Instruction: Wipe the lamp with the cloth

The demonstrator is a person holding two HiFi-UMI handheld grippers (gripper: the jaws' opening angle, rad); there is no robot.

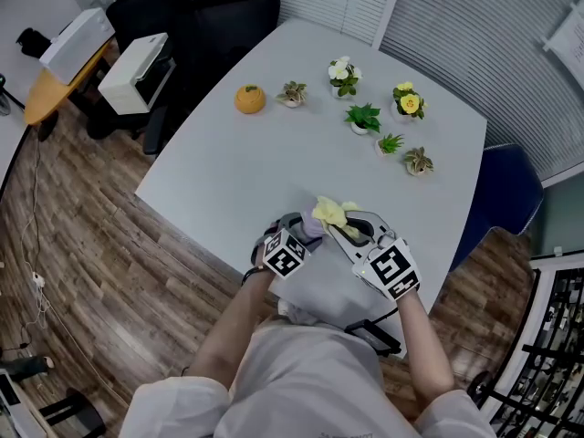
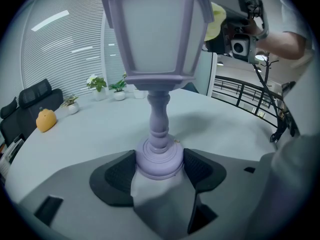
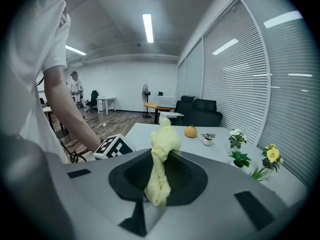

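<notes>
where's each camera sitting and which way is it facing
Head view: on the person's head, looking steeply down at the table; both forearms, the left gripper and right gripper show.
Left gripper view: on the left gripper, looking along its jaws, closed on the lamp base; the person's right arm shows at upper right.
Right gripper view: on the right gripper, looking along jaws shut on the cloth; the left arm shows at left.
Shared: all three see the potted plants and orange ornament.
</notes>
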